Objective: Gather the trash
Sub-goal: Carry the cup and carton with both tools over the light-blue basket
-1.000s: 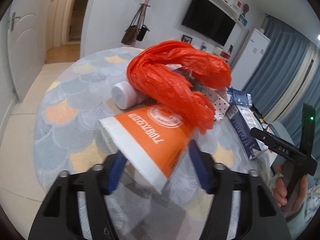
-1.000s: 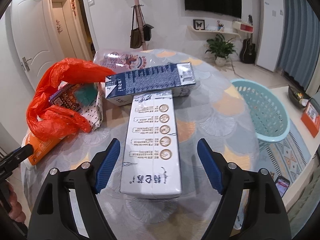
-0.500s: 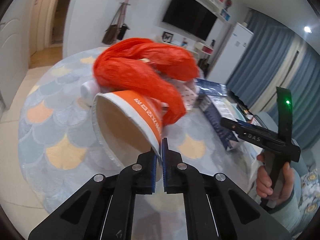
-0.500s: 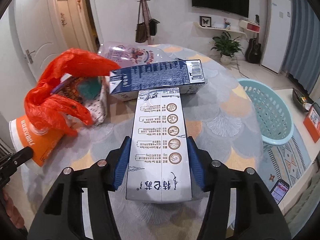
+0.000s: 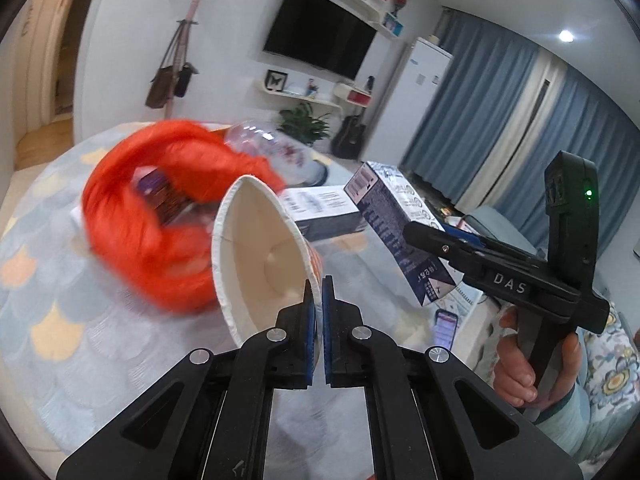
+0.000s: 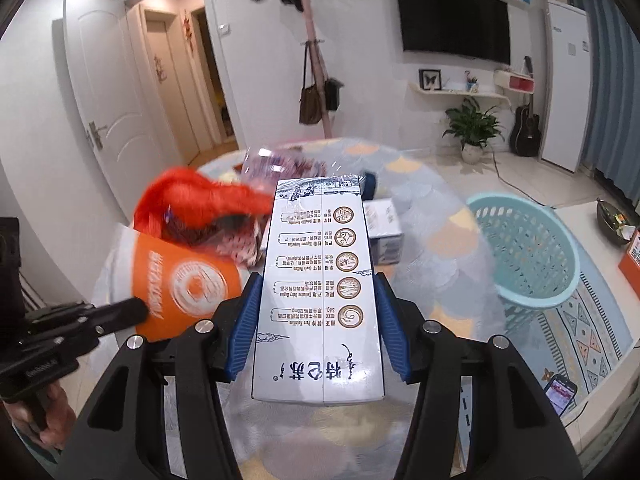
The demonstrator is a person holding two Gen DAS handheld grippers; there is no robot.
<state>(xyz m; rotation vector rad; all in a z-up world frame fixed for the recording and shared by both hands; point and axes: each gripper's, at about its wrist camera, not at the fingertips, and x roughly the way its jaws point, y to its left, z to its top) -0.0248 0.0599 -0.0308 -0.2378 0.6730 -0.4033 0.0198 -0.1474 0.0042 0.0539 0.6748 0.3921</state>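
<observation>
Orange plastic bag [image 5: 160,232] blurred, contents indistinct

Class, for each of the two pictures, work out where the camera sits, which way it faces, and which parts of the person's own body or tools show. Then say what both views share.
Left wrist: rides the left gripper, faces forward along its fingers, pinching the orange-and-white paper cup by its rim; the right hand shows.
Right wrist: rides the right gripper, clamping the white milk carton; the left hand shows.
Shared: cup, carton, crumpled orange plastic bag, wall television.
</observation>
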